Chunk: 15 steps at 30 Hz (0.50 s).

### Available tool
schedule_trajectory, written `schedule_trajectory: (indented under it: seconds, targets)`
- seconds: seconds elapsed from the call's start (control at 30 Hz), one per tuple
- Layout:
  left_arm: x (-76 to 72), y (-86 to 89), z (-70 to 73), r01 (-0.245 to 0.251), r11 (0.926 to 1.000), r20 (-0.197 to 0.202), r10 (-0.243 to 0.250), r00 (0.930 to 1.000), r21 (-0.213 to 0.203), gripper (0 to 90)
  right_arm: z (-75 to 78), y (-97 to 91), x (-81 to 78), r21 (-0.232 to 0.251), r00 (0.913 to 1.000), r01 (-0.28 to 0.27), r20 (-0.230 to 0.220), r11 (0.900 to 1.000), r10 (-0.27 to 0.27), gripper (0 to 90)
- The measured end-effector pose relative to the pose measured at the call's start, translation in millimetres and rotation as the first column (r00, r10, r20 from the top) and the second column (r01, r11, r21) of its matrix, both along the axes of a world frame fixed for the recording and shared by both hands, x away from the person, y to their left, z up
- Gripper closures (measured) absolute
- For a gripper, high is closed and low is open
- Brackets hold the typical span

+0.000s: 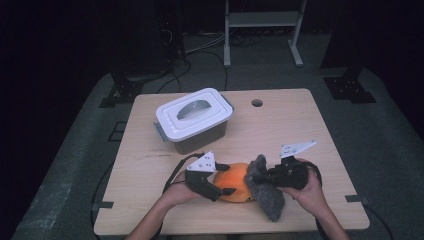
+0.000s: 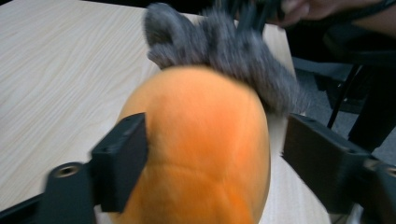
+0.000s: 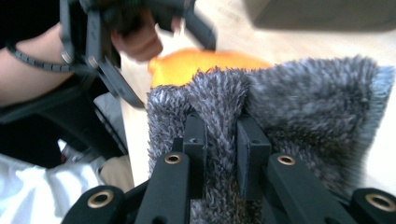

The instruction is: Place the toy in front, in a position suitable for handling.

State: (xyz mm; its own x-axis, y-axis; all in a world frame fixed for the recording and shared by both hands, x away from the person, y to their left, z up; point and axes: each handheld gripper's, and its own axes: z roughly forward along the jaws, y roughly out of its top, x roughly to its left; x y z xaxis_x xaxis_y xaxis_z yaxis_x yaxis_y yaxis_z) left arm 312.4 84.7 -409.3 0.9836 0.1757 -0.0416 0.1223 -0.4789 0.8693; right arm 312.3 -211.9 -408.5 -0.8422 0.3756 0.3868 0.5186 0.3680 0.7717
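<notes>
An orange soft rounded thing (image 1: 235, 182) lies near the table's front edge, with a grey fuzzy cloth (image 1: 267, 197) draped against its right side. My left gripper (image 1: 227, 179) straddles the orange thing's left end. In the left gripper view its jaws (image 2: 215, 154) flank the orange thing (image 2: 201, 140): one jaw touches it and a gap shows at the other, so it is open. My right gripper (image 1: 262, 179) is shut on a fold of the grey fuzzy cloth (image 3: 303, 107). In the right gripper view its jaws (image 3: 223, 135) pinch the pile, with the orange thing (image 3: 205, 63) behind.
A dark storage box with a white handled lid (image 1: 194, 117) stands at the back left of the wooden table (image 1: 300, 130). A round cable hole (image 1: 257, 103) sits near the far edge. A metal rack (image 1: 262, 30) and cables are on the floor beyond.
</notes>
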Motion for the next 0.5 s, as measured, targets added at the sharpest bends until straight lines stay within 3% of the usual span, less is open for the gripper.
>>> schedule_trajectory:
  seconds: [0.07,0.13,0.2,0.23,0.3,0.4,0.5]
  targets:
    - [0.7,-0.8,1.3,-0.010,1.0000,-0.005,0.010,0.9999,-0.001,16.3,-4.4,3.0,0.0,0.023,0.9977,-0.055,-0.038,0.9982,0.055,75.7]
    - [2.3,-2.8,-0.2,-0.022,0.9996,-0.018,0.023,0.9996,0.018,9.9,-5.2,6.6,-3.7,0.012,0.9935,-0.105,-0.044,0.9944,0.105,75.8]
    - [3.4,-4.7,-3.7,-0.011,0.9994,-0.041,0.013,0.9991,0.034,9.6,-4.8,9.2,-6.0,-0.005,0.9909,-0.128,-0.043,0.9917,0.128,75.8]
    - [3.9,-6.1,-6.5,-0.004,0.9986,-0.058,0.007,0.9983,0.052,10.1,-3.1,9.7,-6.4,-0.014,0.9917,-0.124,-0.036,0.9922,0.123,75.8]
    - [1.2,-7.5,-10.6,-0.010,0.9972,-0.020,0.012,0.9997,0.074,14.9,2.5,8.1,-6.4,-0.018,0.9953,-0.096,-0.006,0.9952,0.096,76.2]
    - [1.1,-7.1,-9.2,-0.019,0.9964,-0.014,0.020,0.9997,0.083,24.8,11.8,7.7,-7.5,-0.001,0.9979,-0.048,0.044,0.9989,0.048,76.3]
    - [2.7,-5.4,-9.8,-0.029,0.9964,-0.027,0.031,0.9991,0.079,29.3,12.6,14.6,-8.5,-0.033,0.9970,-0.037,0.067,0.9988,0.039,76.0]
